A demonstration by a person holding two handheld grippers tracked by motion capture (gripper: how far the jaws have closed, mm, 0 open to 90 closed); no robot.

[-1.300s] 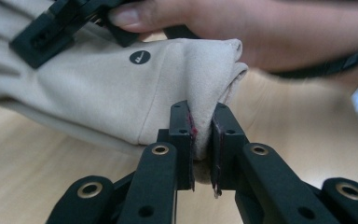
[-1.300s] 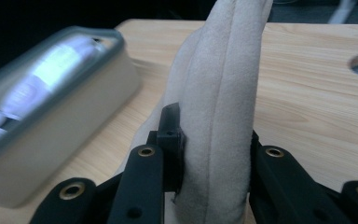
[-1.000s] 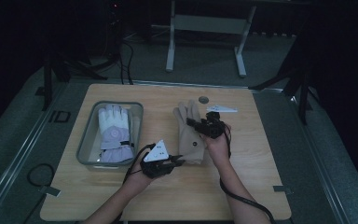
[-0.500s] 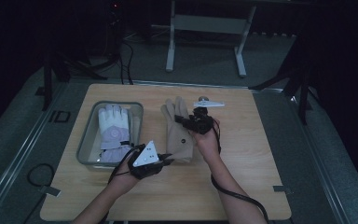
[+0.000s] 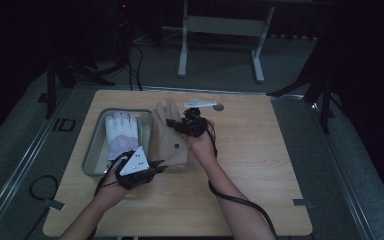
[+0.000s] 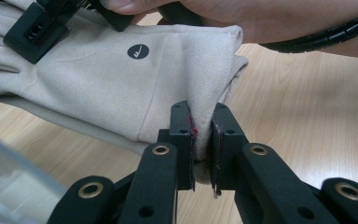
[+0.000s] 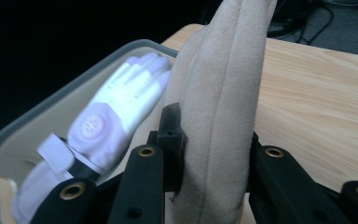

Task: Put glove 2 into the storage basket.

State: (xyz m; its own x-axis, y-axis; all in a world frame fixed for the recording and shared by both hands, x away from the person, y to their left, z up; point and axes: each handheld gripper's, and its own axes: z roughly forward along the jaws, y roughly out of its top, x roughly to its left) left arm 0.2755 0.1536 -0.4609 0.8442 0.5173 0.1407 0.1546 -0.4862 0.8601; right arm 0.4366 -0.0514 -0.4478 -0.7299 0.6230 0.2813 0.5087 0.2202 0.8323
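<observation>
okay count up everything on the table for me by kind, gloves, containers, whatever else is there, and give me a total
Gloves: 2, a beige glove held by both grippers and a white glove in the bin
Clear bins: 1
Handheld grippers: 2, left gripper and right gripper
Small pale piece by the far edge: 1
Total: 6

A wooden table (image 5: 260,165) with rounded corners stands on a grey floor (image 5: 360,150). On its left part sits a clear plastic tray (image 5: 94,150) with a grey rim, and inside it lies a white glove (image 5: 121,134) with a pale purple patch on the back, its fingertips pointing to the far edge. Near the table's far edge a small round grey disc (image 5: 219,107) lies on the wood. Beyond the table a white metal frame (image 5: 220,30) stands on two legs, and black cables (image 5: 135,60) trail across the floor at the far left.
</observation>
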